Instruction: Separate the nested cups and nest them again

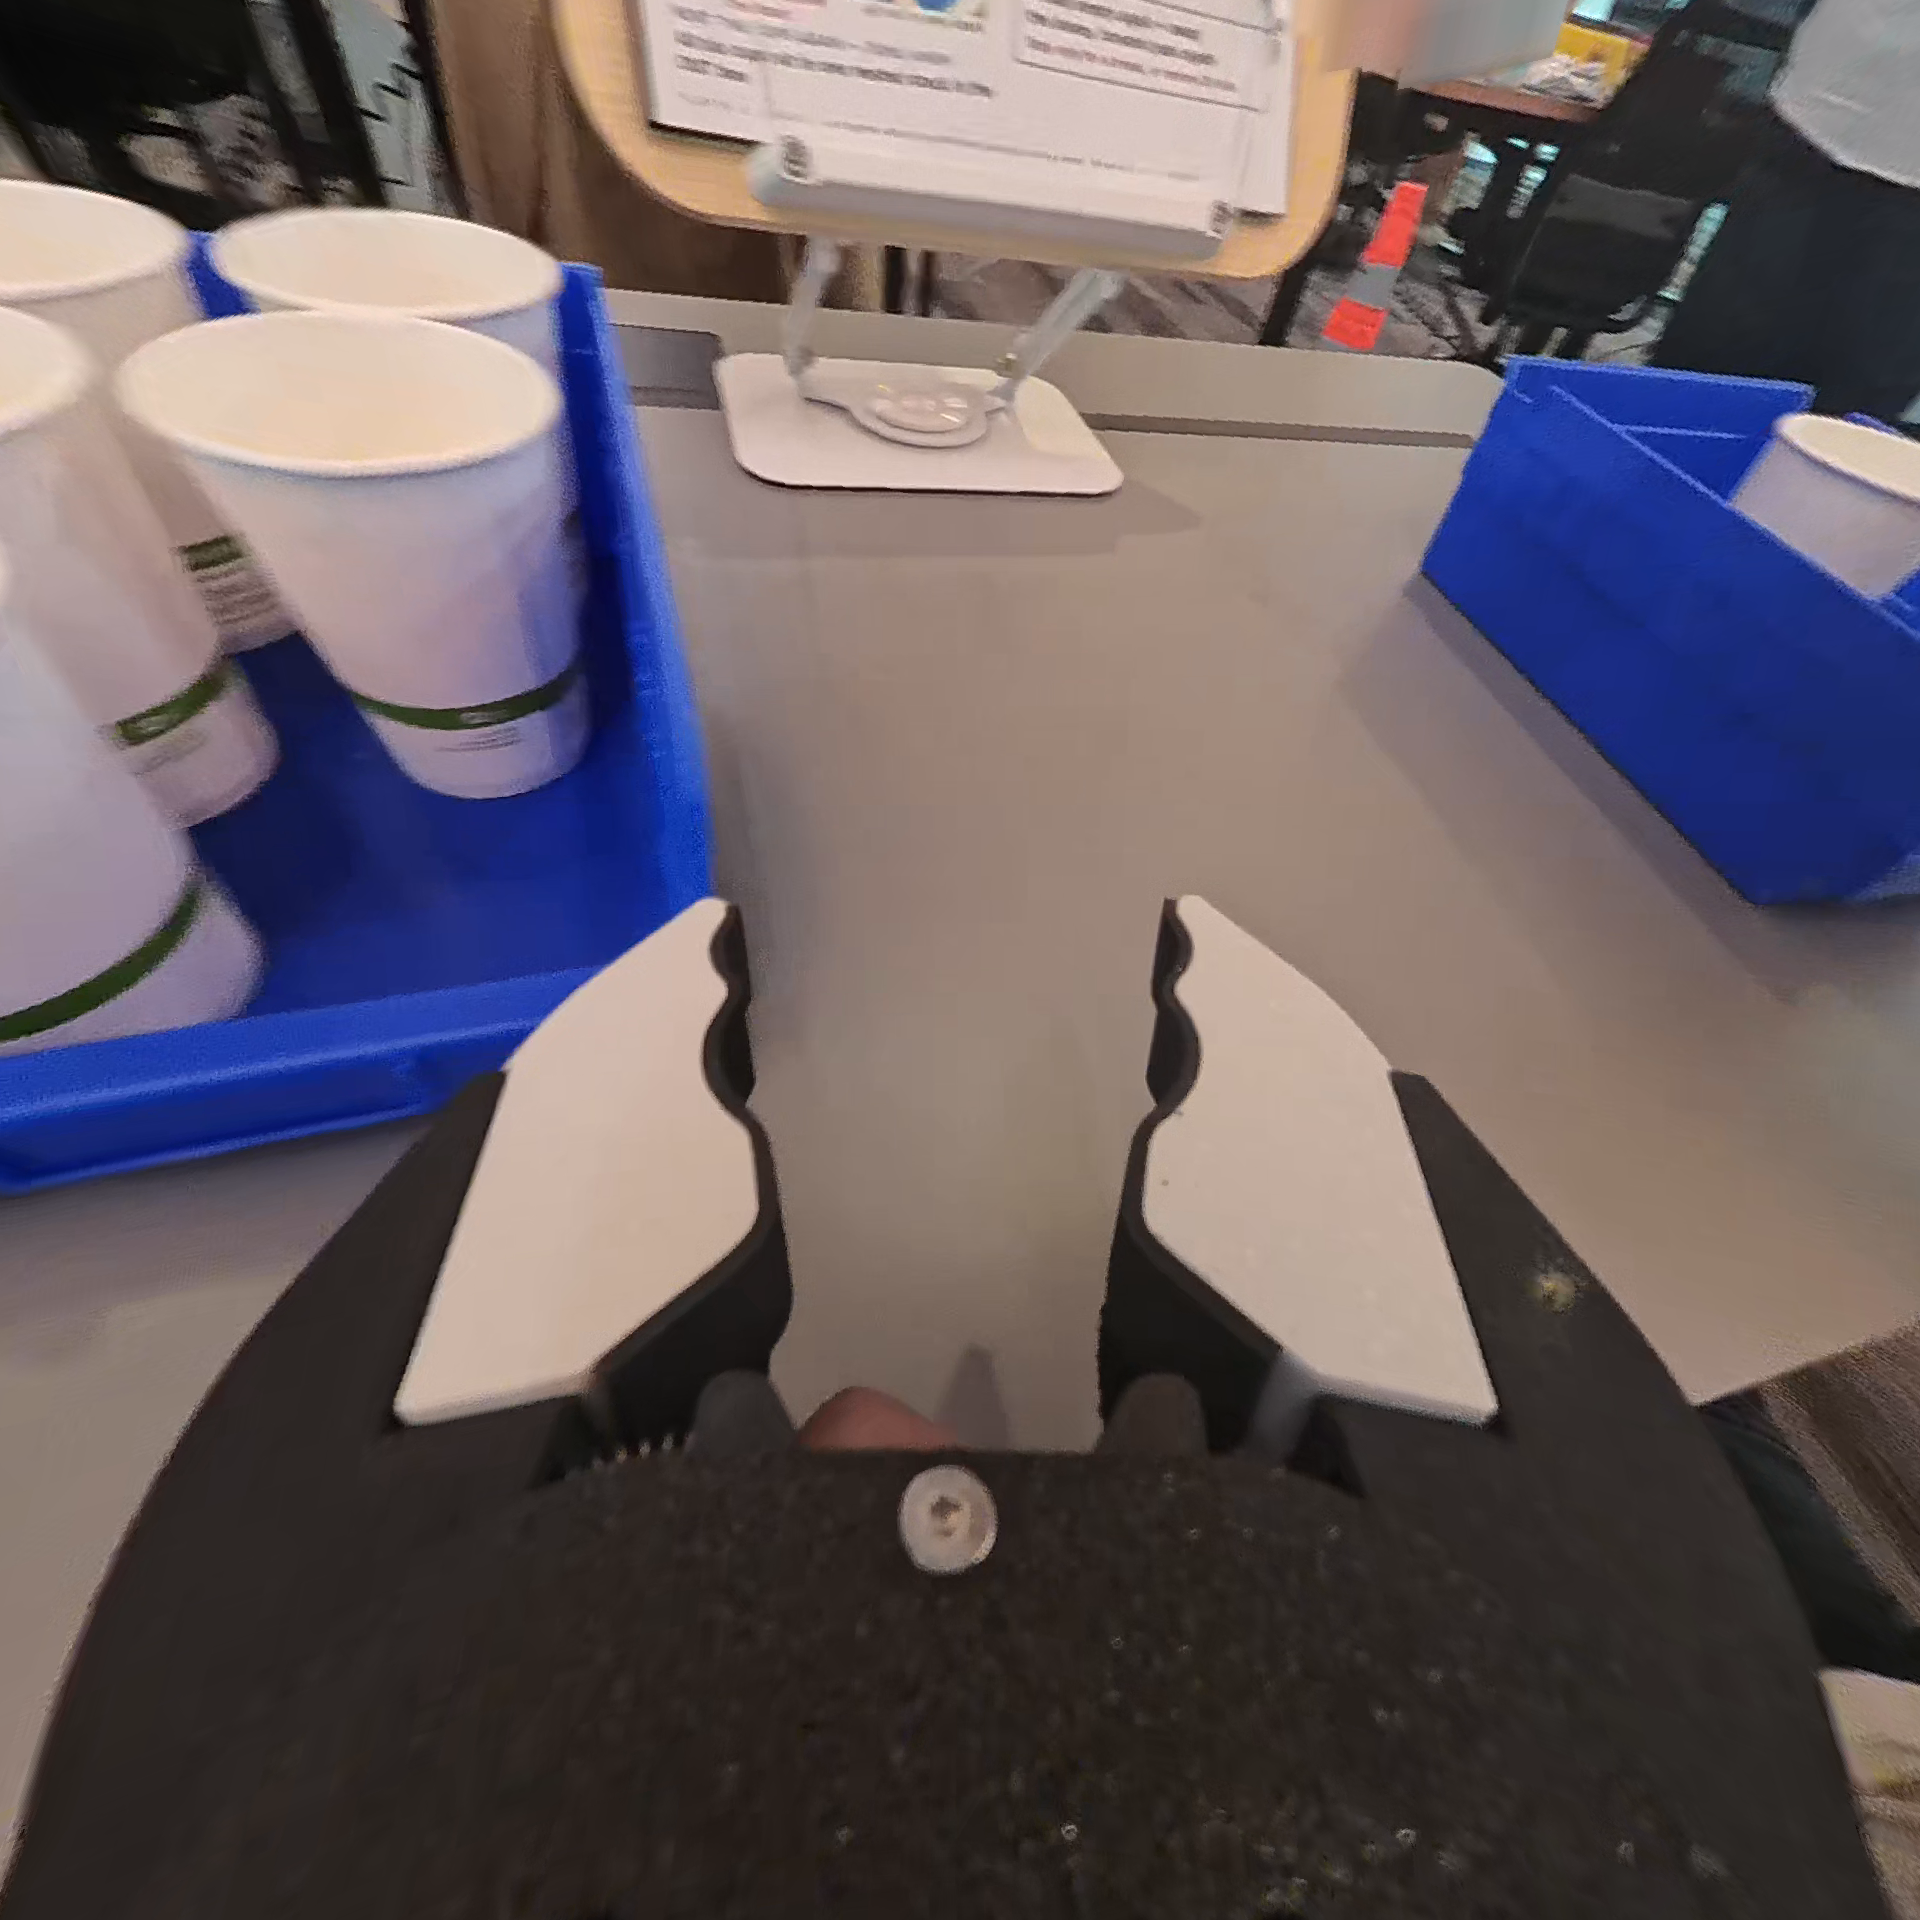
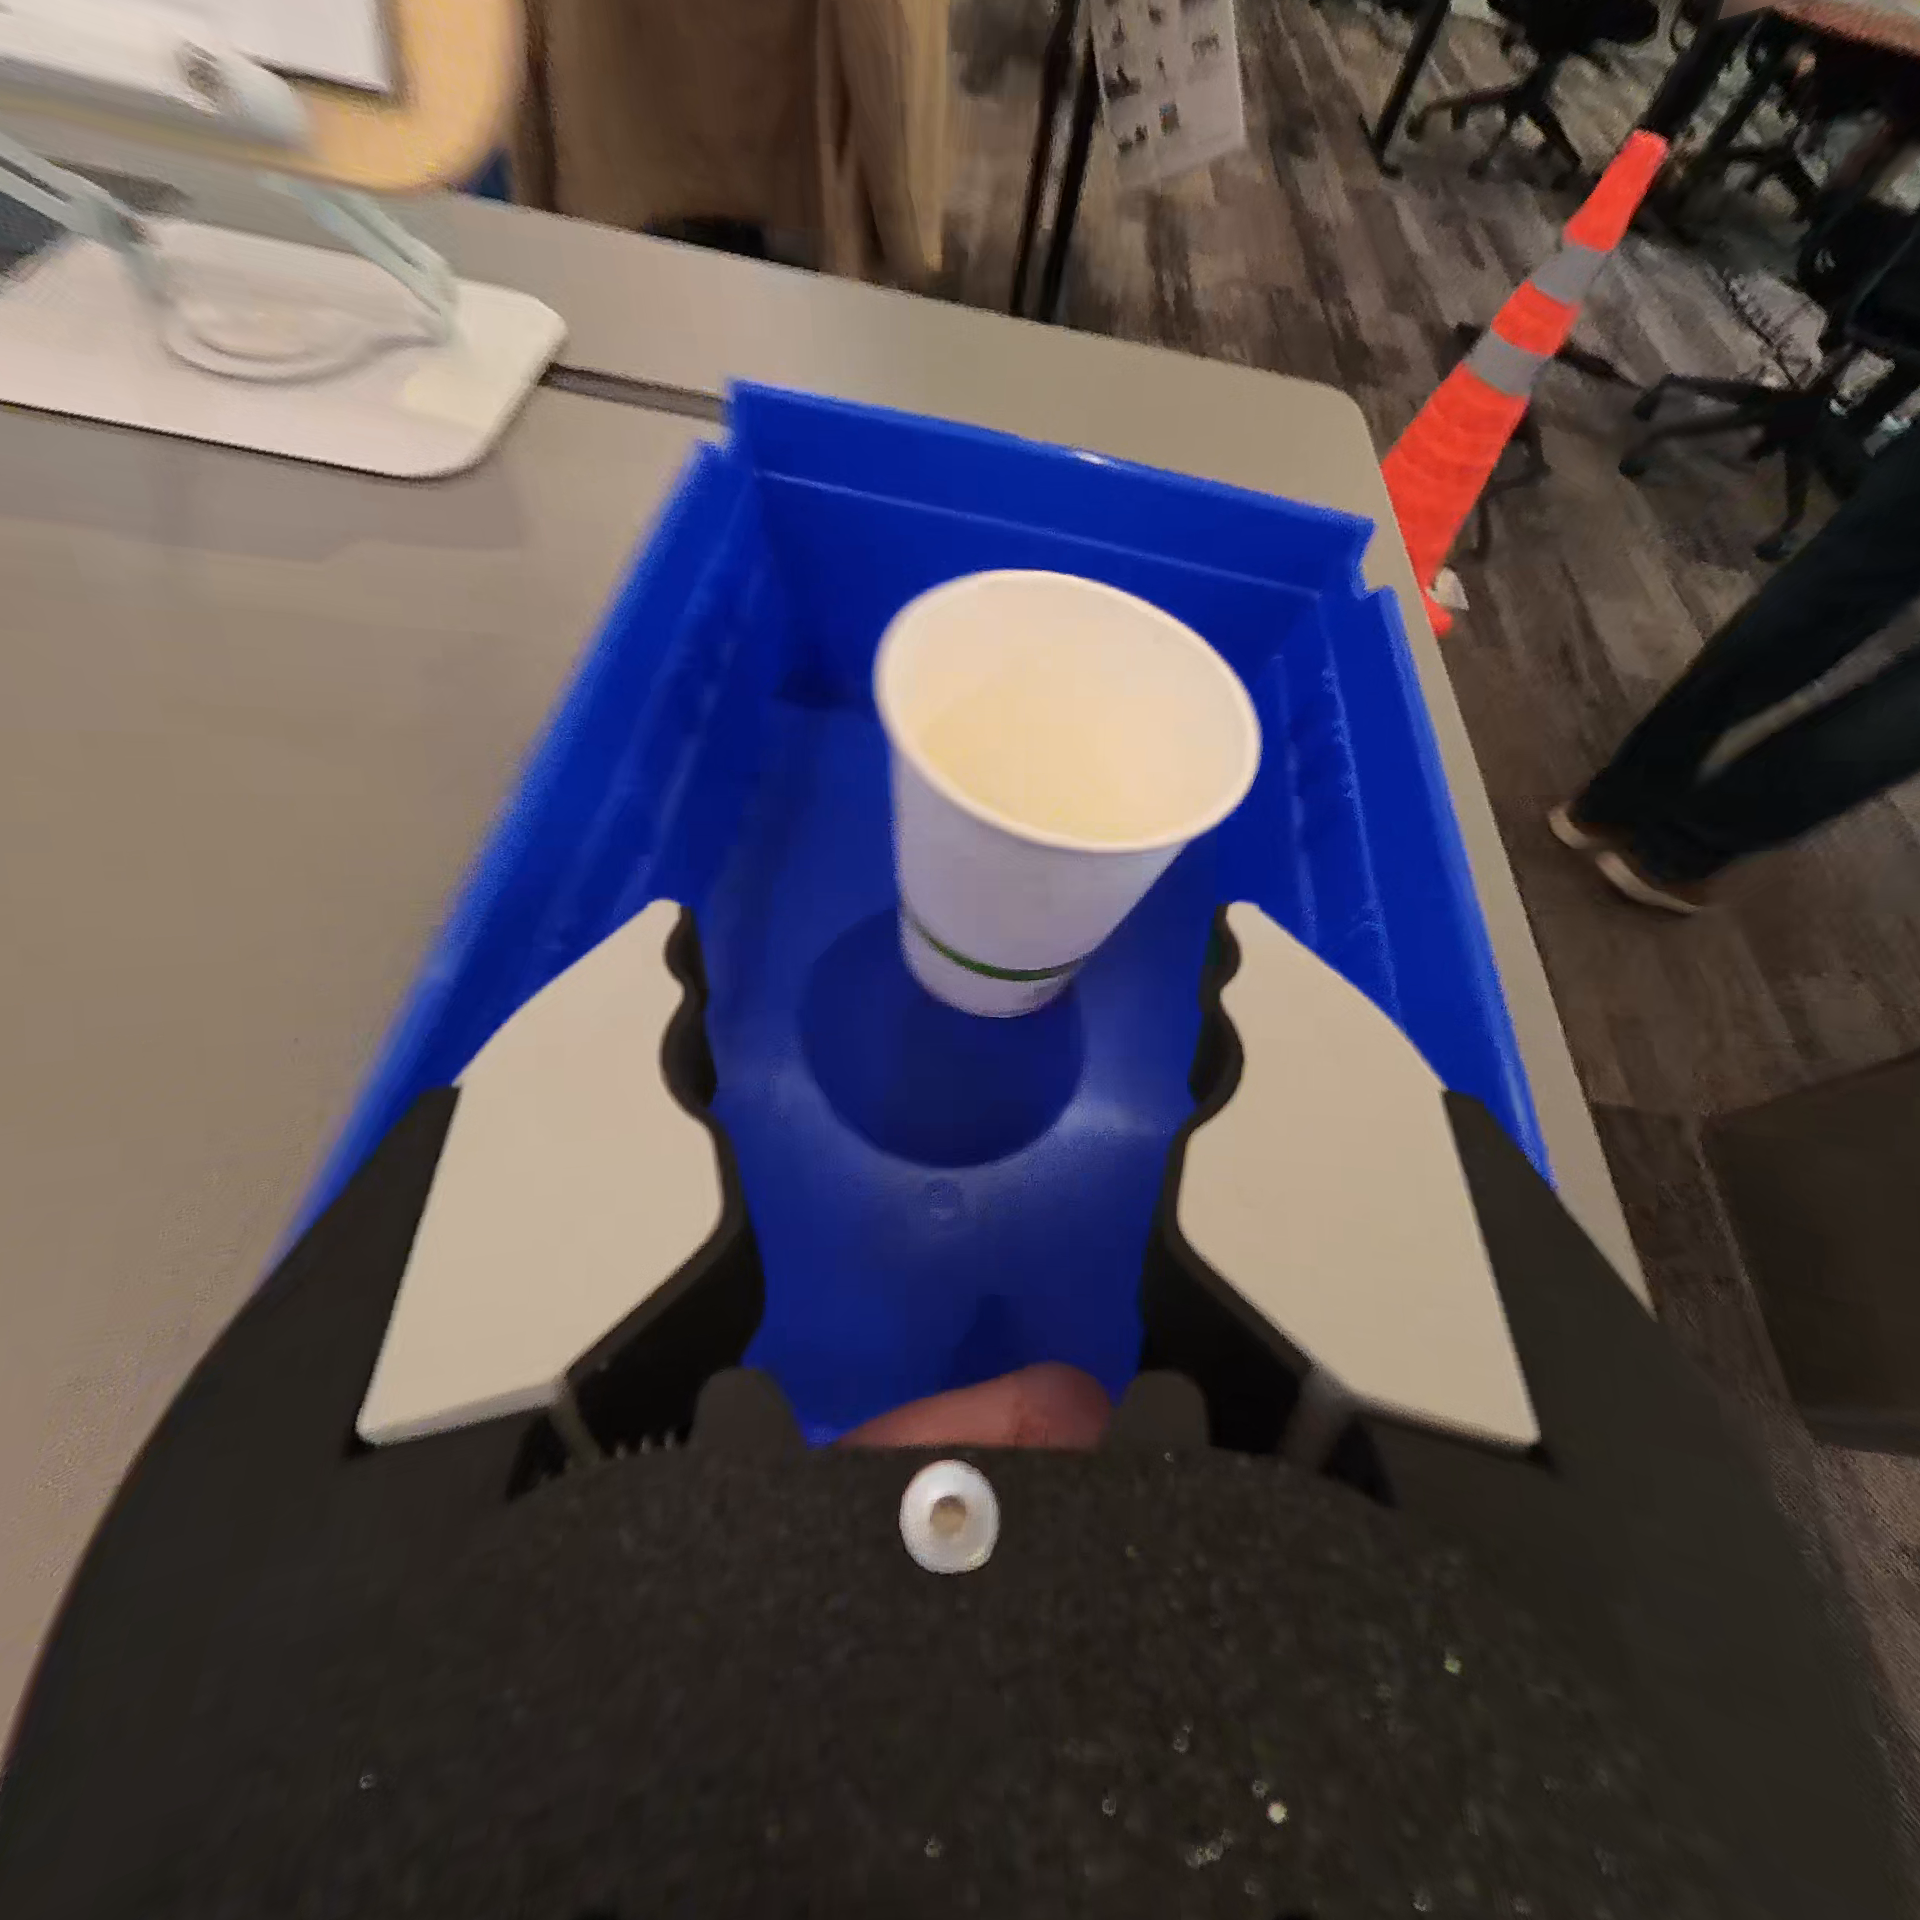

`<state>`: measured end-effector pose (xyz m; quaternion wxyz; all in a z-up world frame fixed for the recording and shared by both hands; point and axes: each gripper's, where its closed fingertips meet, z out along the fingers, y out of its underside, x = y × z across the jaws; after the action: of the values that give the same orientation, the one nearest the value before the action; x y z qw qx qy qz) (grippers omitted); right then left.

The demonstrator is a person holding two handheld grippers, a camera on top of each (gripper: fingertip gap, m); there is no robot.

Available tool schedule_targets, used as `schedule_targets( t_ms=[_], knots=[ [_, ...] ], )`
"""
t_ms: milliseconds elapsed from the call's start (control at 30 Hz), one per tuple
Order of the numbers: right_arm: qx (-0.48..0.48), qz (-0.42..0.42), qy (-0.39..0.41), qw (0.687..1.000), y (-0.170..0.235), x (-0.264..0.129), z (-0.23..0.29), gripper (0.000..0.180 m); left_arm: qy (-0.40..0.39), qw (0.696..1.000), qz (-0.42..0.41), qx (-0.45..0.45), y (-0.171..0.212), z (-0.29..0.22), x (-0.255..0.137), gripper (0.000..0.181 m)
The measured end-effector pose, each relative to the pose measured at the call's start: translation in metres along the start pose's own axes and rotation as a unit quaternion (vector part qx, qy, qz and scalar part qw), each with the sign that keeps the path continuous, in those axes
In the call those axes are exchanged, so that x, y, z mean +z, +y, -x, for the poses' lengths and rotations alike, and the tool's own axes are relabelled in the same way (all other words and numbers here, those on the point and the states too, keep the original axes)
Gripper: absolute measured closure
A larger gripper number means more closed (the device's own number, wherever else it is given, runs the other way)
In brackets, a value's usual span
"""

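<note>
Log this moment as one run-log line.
left gripper: open, empty, over table | right gripper: open, empty, over right bin | single cup: upright in right bin | left bin: several cups

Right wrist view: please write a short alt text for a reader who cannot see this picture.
An open two-finger right gripper hovers over a blue bin on a grey table, holding nothing. Inside the bin stands one white paper cup with a green band. An orange traffic cone stands on the floor beyond the table.
</note>
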<state>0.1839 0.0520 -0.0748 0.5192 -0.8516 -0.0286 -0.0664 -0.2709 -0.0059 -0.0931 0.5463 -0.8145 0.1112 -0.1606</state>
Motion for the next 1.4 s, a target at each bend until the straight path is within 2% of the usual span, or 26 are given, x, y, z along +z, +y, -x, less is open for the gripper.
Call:
schedule_targets(
  t_ms=[67, 167, 300, 400, 600, 667, 800, 900, 1000, 1100, 1167, 1300, 1400],
  knots=[
    [-0.001, -0.042, -0.034, 0.999, -0.01, -0.031, 0.032, 0.091, -0.05, 0.999, -0.007, 0.0, -0.001, 0.025, -0.014, 0.105],
    [0.008, -0.089, -0.148, 0.985, -0.011, -0.073, 0.108, 0.095, -0.156, 0.988, -0.001, -0.006, 0.003, 0.087, -0.033, 0.1],
    [0.002, -0.056, -0.291, 0.955, 0.021, -0.099, 0.206, 0.095, -0.251, 0.967, 0.002, -0.034, 0.001, 0.162, -0.041, 0.089],
    [-0.03, -0.037, -0.341, 0.939, 0.037, -0.107, 0.252, 0.095, -0.272, 0.962, 0.004, -0.03, -0.006, 0.193, -0.027, 0.086],
    [-0.055, -0.041, -0.354, 0.933, 0.034, -0.11, 0.267, 0.097, -0.261, 0.965, 0.006, -0.015, -0.019, 0.2, 0.018, 0.09],
    [-0.039, -0.038, -0.353, 0.934, 0.032, -0.107, 0.261, 0.098, -0.279, 0.96, 0.001, -0.023, -0.02, 0.209, 0.023, 0.1],
    [-0.011, -0.03, -0.353, 0.935, 0.031, -0.102, 0.246, 0.1, -0.295, 0.955, -0.004, -0.026, -0.019, 0.22, 0.019, 0.102],
    [-0.006, -0.03, -0.359, 0.933, 0.03, -0.104, 0.239, 0.1, -0.26, 0.965, -0.003, -0.019, -0.02, 0.214, 0.01, 0.103],
    [-0.032, -0.042, -0.385, 0.921, 0.022, -0.11, 0.236, 0.103, -0.196, 0.98, -0.031, 0.01, -0.043, 0.19, -0.017, 0.104],
    [-0.09, -0.057, -0.441, 0.891, 0.005, -0.118, 0.24, 0.101, -0.082, 0.994, -0.04, 0.065, -0.076, 0.145, -0.045, 0.104],
    [-0.138, -0.073, -0.488, 0.859, -0.013, -0.128, 0.246, 0.099, 0.03, 0.993, -0.032, 0.112, -0.093, 0.1, -0.057, 0.104],
    [-0.225, -0.1, -0.554, 0.795, -0.052, -0.14, 0.266, 0.09, 0.243, 0.946, -0.011, 0.214, -0.099, -0.001, -0.06, 0.103],
    [-0.264, -0.106, -0.591, 0.755, -0.067, -0.145, 0.285, 0.087, 0.342, 0.899, 0.011, 0.274, -0.088, -0.06, -0.049, 0.103]
  ],
)
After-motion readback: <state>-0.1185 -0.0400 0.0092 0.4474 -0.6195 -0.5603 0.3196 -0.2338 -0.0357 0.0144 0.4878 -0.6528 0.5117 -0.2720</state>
